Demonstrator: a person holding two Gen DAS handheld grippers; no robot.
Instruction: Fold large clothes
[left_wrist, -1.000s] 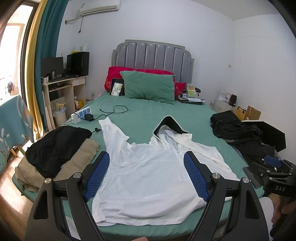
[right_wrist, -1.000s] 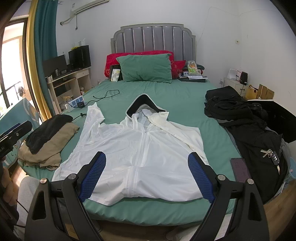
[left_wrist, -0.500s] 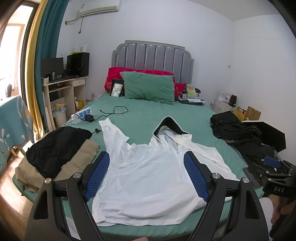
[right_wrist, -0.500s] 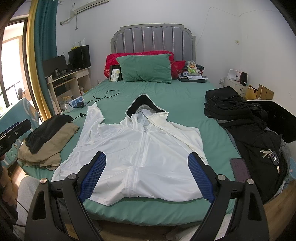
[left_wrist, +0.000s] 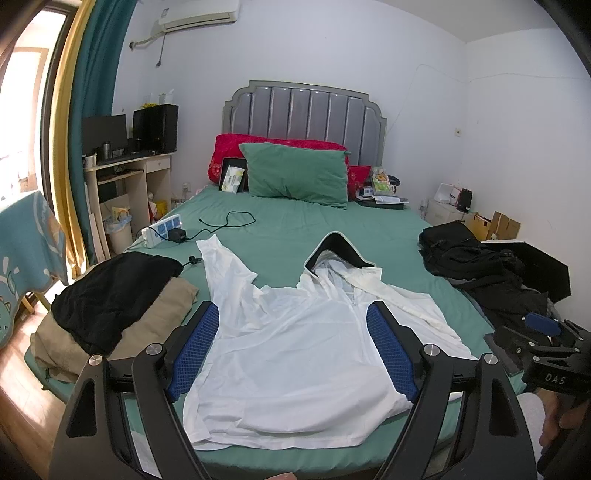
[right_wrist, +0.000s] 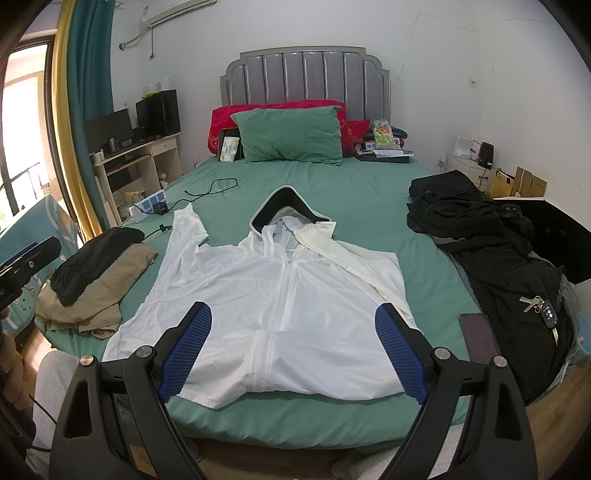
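A white hooded zip jacket lies front up on the green bed, hood toward the headboard. Its left sleeve stretches out toward the far left; its right sleeve is folded across the body. It also shows in the left wrist view. My left gripper is open and empty, held above the jacket's near hem. My right gripper is open and empty, held off the bed's foot above the hem. The right gripper's body shows at the right edge of the left wrist view.
A folded black and tan pile lies at the bed's left edge. Black clothes with keys and a phone lie on the right. A power strip and cable lie beyond the sleeve. Pillows sit at the headboard.
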